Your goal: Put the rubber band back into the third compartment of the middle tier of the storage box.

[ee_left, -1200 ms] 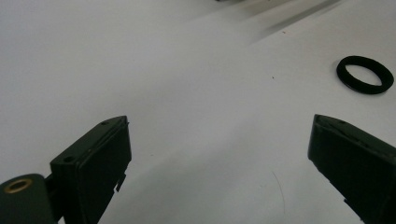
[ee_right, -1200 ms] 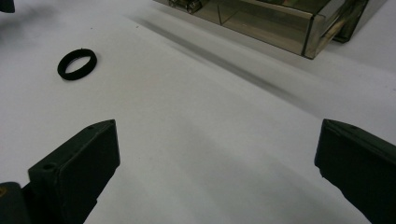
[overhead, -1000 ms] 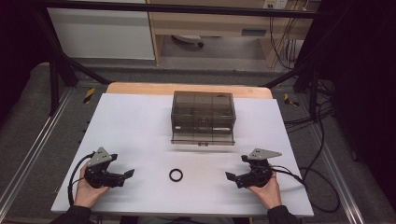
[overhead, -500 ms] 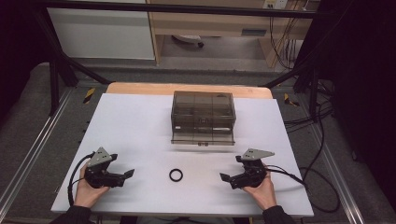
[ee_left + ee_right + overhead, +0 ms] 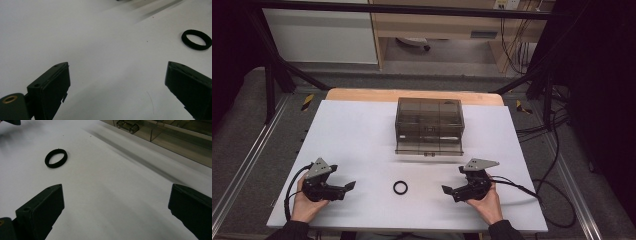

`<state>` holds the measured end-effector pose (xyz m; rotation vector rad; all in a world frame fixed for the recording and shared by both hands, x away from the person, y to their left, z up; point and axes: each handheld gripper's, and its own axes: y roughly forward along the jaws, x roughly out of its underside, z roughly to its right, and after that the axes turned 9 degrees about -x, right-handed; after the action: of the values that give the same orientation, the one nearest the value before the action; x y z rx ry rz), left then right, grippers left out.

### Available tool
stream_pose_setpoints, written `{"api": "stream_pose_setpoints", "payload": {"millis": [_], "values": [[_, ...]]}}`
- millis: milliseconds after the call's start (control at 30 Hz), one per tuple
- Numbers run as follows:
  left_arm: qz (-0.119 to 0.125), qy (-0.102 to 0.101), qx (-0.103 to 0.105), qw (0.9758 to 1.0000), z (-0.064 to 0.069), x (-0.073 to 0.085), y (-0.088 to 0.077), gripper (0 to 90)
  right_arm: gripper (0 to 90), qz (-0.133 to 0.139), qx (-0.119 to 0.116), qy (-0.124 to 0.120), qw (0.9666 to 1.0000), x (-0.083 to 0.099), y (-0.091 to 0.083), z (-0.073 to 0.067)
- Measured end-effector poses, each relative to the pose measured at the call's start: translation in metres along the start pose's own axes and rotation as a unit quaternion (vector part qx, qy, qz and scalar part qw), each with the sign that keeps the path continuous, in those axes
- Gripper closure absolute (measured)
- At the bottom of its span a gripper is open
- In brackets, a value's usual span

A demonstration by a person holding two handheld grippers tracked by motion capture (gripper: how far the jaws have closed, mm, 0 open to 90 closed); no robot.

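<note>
The black ring (image 5: 400, 187) lies flat on the white table (image 5: 362, 130), hole upward, between the left gripper (image 5: 343, 187) and right gripper (image 5: 451, 191), both wide open and empty. The smoky plastic box (image 5: 429, 125) stands farther back, contents unclear.

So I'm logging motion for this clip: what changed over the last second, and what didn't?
The right gripper slid left along the table, toward the black ring, jaws open, holding nothing. Nothing was gripped or released. The left gripper stayed put, open too. The ring and the smoky clear box kept their places.
</note>
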<state>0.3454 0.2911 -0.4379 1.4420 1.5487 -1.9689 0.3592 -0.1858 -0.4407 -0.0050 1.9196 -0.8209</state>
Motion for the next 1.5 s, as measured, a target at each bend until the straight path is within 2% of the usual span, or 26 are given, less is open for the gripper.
{"api": "stream_pose_setpoints", "payload": {"millis": [467,1500], "values": [[0.0,0.0,-0.001,1.0,0.0,0.0,0.0,5.6,1.4,-0.002,-0.009,0.006,0.9999,-0.009,0.014,-0.007],[-0.001,-0.001,-0.001,1.0,-0.001,0.0,0.0,5.7,2.1,-0.018,-0.029,-0.011,0.9993,-0.031,0.058,-0.029]]}}
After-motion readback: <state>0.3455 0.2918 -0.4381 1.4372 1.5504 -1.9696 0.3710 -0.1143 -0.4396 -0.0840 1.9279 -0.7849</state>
